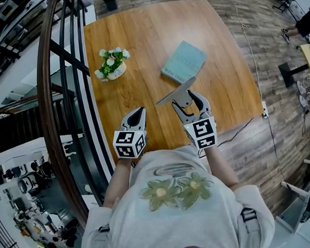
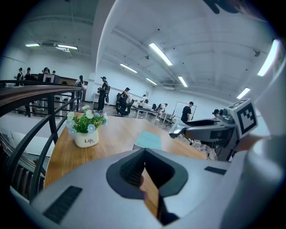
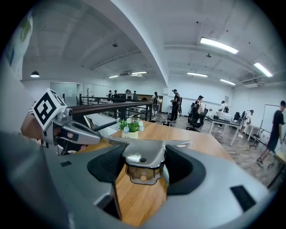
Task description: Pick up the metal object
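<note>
**A:** What were the jaws of the right gripper (image 3: 144,172) doing?

**B:** They were pressed onto the metal object (image 3: 142,154). It was a flat-bladed tool, pinched at its thick middle from both sides, with the blade stretching crosswise past the pads.

**A:** And the left gripper (image 2: 144,156)?

**B:** Its jaws were together with nothing between them. It hung just beside the right one, close to the person's body.

**A:** Where was the tool relative to the table (image 1: 149,32)?

**B:** It was over the near part of the wood and seemed to be clear of the top. The blade reached toward the blue-green book (image 1: 184,61), and the flower pot (image 1: 112,66) stood well apart on the left.

**A:** Which step was that, then?

**B:** I judged the pick-up all but done, with the grasp made and the tool raised. The next move called for a firm pinch and a level carry, because such a wide blade might twist or slip between the pads.
</note>
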Available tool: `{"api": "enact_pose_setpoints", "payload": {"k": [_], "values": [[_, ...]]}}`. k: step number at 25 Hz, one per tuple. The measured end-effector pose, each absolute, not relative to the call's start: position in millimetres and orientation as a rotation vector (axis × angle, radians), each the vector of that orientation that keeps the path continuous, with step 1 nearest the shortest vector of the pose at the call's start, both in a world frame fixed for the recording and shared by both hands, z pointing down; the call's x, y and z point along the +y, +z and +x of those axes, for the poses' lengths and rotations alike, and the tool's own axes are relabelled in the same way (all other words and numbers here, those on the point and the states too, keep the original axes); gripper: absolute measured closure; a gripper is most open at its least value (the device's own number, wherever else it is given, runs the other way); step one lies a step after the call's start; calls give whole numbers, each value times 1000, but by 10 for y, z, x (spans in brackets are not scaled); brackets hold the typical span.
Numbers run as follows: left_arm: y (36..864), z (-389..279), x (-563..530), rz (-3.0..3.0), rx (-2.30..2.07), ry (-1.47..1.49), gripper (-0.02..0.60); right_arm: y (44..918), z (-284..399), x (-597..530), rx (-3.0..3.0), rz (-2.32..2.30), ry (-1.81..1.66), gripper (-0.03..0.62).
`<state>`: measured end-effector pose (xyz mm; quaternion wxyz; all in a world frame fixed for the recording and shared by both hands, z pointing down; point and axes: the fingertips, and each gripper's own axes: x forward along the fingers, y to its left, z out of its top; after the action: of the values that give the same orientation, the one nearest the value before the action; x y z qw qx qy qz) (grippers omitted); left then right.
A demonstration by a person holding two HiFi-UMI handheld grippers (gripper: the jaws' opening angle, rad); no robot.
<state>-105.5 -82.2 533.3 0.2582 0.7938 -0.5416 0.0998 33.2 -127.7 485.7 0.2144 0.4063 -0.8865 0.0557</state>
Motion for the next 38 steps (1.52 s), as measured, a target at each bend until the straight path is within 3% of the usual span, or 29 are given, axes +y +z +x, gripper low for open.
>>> {"api": "enact_pose_setpoints", "payload": {"k": [38], "values": [[5341,-1084,-803,2146,-1482,272,568,4718,332,-1318,-2523,1188,189,309]]}}
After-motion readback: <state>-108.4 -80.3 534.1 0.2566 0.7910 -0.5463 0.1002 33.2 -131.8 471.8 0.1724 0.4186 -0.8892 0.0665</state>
